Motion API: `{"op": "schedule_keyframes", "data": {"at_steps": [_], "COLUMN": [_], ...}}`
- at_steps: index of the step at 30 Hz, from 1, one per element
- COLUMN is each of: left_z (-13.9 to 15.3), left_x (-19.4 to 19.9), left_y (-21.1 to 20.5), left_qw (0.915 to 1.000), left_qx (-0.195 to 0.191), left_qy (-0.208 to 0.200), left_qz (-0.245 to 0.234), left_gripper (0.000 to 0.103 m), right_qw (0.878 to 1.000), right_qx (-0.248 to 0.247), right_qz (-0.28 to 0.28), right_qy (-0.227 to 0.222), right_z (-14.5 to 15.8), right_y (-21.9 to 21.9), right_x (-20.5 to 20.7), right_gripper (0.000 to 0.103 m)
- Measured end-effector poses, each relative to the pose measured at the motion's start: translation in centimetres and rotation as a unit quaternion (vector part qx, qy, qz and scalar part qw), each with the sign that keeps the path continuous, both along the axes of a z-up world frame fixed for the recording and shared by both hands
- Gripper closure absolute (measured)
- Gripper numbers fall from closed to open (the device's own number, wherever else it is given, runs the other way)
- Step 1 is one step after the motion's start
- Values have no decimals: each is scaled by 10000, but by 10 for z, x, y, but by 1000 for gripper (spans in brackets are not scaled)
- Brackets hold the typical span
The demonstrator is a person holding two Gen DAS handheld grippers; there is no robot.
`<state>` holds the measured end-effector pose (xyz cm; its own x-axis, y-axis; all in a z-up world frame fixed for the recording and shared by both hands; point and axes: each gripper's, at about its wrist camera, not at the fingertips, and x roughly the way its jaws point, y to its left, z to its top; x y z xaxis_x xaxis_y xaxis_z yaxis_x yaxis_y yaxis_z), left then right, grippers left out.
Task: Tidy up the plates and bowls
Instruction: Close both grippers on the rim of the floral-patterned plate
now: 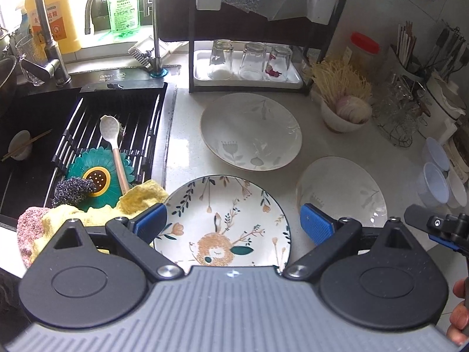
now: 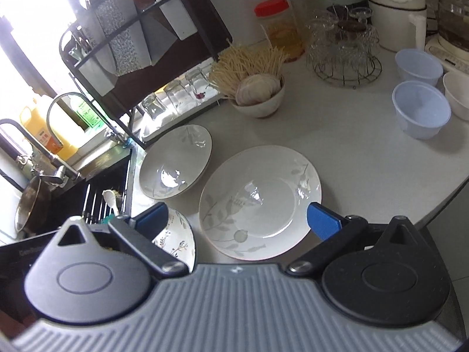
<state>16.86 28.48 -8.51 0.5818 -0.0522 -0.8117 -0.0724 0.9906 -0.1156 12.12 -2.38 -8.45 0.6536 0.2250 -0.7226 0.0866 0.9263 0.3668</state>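
— Pale stone counter [image 1: 187, 135] runs out from the sink [image 1: 38, 123] on the far left. What's sitting in that sink?

— On the black roll-up rack [image 1: 117, 123] lie a white spoon [image 1: 112, 143], a teal flower-shaped mat [image 1: 96, 182] and a dark scouring ball [image 1: 73, 190] (a yellow cloth [image 1: 140, 196] is bunched at the near edge). Down in the basin is a small bowl with chopsticks [image 1: 22, 146] across it.

— And the dishes to sort?

— Just right of the sink edge, nearest us, is the painted plate [image 1: 222, 220] with the flower and animal pattern. Behind it, close to the black shelf rack [image 1: 249, 29] with three upturned glasses [image 1: 249, 61], stands a pale leaf-print bowl [image 1: 252, 132]. Right of the painted plate lies a white leaf-print plate [image 2: 261, 202], flat on the counter.

— What are the grippers doing?

— Left gripper [image 1: 233, 223] hangs over the painted plate with its blue pads [image 1: 151, 221] spread wide, gripping nothing. Right gripper [image 2: 237, 218] is spread just as wide above the white leaf-print plate, also bare; whether its right pad touches the rim I can't tell.

— Further right?

— A white bowl holding dry noodles [image 2: 258, 94], a red-lidded jar [image 2: 281, 26], a wire basket of glassware [image 2: 346, 52], then two bluish plastic tubs [image 2: 420, 108] near the counter's far end.
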Motion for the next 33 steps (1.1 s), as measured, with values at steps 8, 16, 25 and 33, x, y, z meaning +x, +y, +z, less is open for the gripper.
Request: {"op": "schedule_keyframes", "data": {"at_steps": [8,16,25,33], "left_z": [-29,-63,-97,-118], "left_x": [17,17,20,27], "left_y": [37,55,74,84], "left_qw": [9995,9971,9920,9916], "left_qx": [-57,-238,-790,-716], "left_qy": [244,712,919,988], "left_qz": [204,133,356,439], "left_gripper": [5,6,24,49], "right_qw": [9956,9884,9806,9734], "right_qx": [554,719,826,650], "right_qz": [83,327,515,623], "right_qy": [754,1295,1700,2109], "right_z": [-33,-59,-76,-102], "right_y": [25,59,79,90], "right_x": [17,28,44,51], "right_gripper": [4,21,36,57]}}
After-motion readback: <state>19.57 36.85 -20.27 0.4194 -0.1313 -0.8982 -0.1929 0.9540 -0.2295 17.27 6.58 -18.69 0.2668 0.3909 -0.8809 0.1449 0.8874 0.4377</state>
